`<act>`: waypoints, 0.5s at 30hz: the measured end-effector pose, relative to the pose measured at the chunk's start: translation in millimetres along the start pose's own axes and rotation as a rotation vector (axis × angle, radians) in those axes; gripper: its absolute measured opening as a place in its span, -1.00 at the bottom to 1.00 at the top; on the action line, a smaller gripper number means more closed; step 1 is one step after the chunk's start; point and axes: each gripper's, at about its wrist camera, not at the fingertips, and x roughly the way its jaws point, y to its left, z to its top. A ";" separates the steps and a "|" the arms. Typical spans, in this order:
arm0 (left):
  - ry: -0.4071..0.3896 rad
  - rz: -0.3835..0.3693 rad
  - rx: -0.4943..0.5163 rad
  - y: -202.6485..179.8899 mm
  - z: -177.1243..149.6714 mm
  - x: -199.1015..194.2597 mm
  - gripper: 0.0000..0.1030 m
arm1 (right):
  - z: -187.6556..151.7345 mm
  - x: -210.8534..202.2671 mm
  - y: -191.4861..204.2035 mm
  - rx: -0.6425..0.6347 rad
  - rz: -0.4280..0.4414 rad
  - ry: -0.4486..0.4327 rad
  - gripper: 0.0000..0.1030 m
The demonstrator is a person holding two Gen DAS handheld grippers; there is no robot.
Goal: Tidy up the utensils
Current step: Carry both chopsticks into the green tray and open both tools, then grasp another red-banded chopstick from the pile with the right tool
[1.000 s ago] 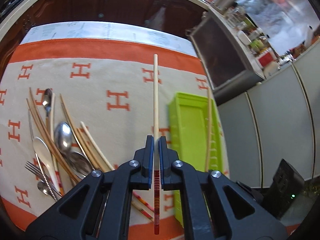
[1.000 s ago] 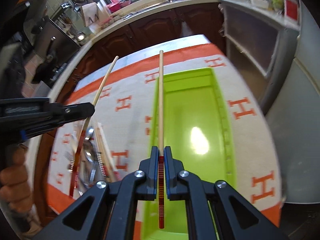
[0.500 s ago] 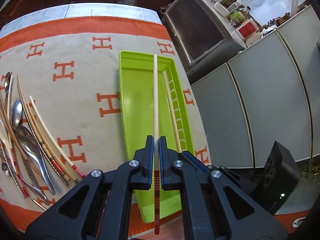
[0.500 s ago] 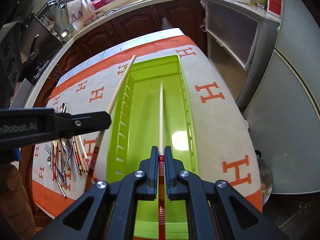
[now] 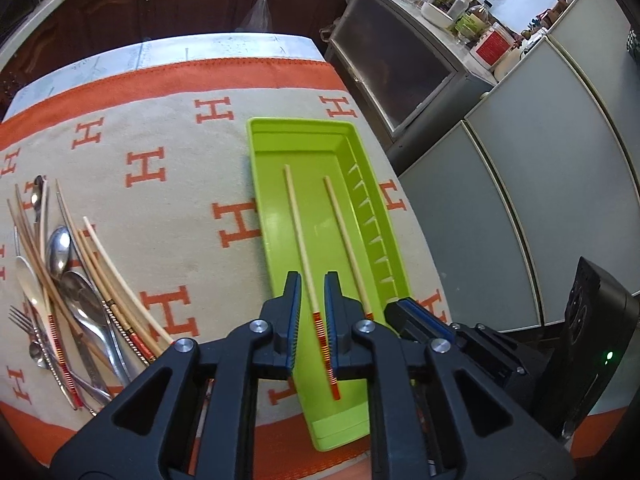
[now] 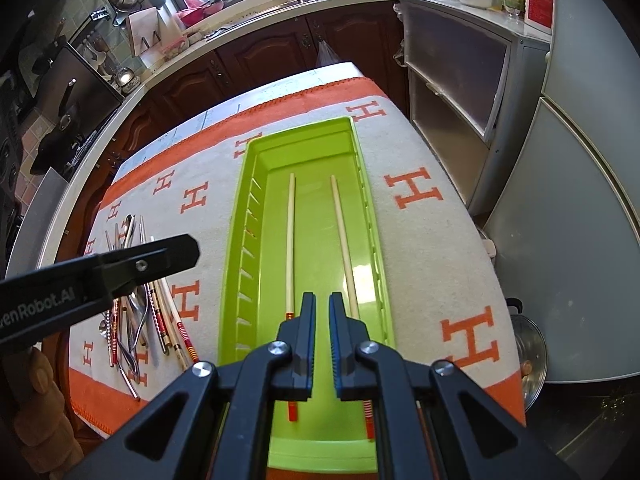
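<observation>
Two pale chopsticks with red-striped ends lie side by side in the green tray (image 5: pixel 304 124) (image 6: pixel 296 132). The left chopstick (image 5: pixel 298 220) (image 6: pixel 291 232) runs between the fingers of my left gripper (image 5: pixel 312 284), whose jaws are opening; the pads do not press on it. The right chopstick (image 5: pixel 340 216) (image 6: pixel 340 220) passes under one finger of my right gripper (image 6: pixel 322 304). That gripper's jaws stand a narrow gap apart with nothing between them. In the right wrist view the left gripper (image 6: pixel 188 248) shows as a black finger at the left. Loose utensils (image 5: pixel 68 280) (image 6: pixel 132 312) are piled on the cloth.
An orange-and-cream cloth (image 5: pixel 180 208) covers the table. Grey cabinet fronts (image 5: pixel 520 200) stand close to the table's right edge, with a black device (image 5: pixel 592 340) beside them. A metal pot (image 6: pixel 524 352) sits low at the right. A person's hand (image 6: pixel 36 400) holds the left gripper.
Both grippers were shut on a chopstick held above the tray. Now both chopsticks lie in the tray and the jaws have parted. Earlier the left gripper swung right from the cloth to the tray.
</observation>
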 end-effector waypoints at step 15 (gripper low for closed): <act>-0.069 0.114 -0.073 69.8 -49.4 -54.9 -0.36 | -22.8 -22.5 32.3 -0.062 0.009 -0.006 -0.87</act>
